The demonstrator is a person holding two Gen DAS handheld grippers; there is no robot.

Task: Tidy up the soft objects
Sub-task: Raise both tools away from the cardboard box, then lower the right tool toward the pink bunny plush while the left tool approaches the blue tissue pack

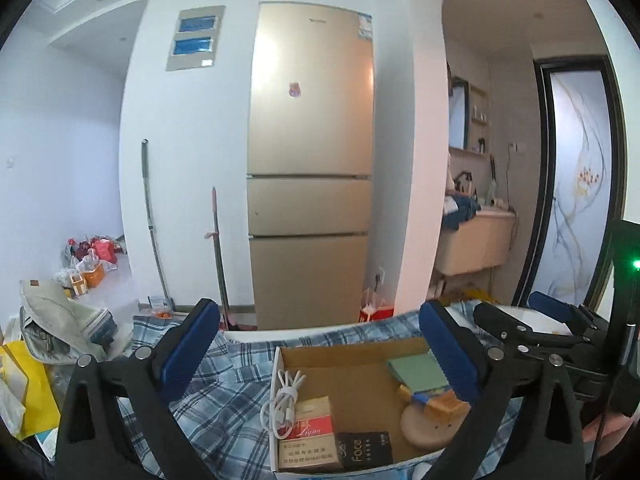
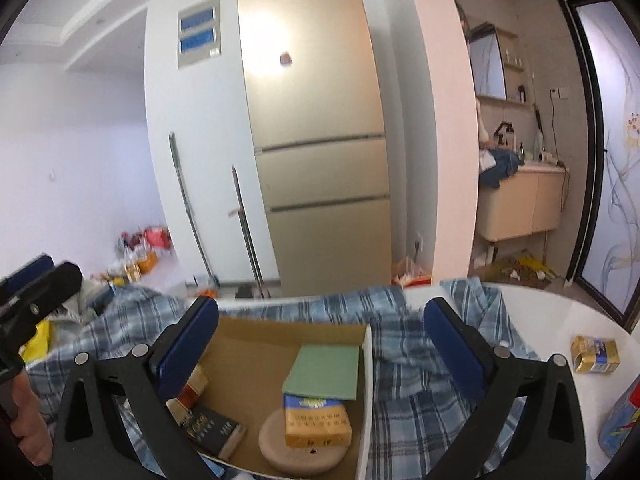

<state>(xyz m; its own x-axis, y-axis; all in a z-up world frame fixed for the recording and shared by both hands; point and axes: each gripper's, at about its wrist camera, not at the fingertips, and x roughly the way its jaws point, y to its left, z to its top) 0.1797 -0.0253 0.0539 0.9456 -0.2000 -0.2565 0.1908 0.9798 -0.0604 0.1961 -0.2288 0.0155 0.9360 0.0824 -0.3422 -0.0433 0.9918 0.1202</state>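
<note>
Blue-and-white plaid cloth (image 2: pixel 404 364), soft and rumpled, lies spread on the white round table (image 2: pixel 552 312) under and around the open brown cardboard box (image 2: pixel 260 344), its loose bulk running left-right just beyond both sets of fingers. Right gripper (image 2: pixel 322 344) and left gripper (image 1: pixel 320 348) both hover with blue-padded fingers spread wide, holding nothing. Right looks nearer the bunched fold beside the box wall; box holds rigid packets, a green pad (image 2: pixel 324 368), a white cable (image 1: pixel 282 400).

Both wrist views look forward, low and close over open box (image 1: pixel 352 376) (image 2: pixel 256 344) on plaid cloth (image 1: pixel 224 392) (image 2: pixel 404 360); fridge (image 1: pixel 310 168) (image 2: pixel 316 132) far. Right view sits further right.
</note>
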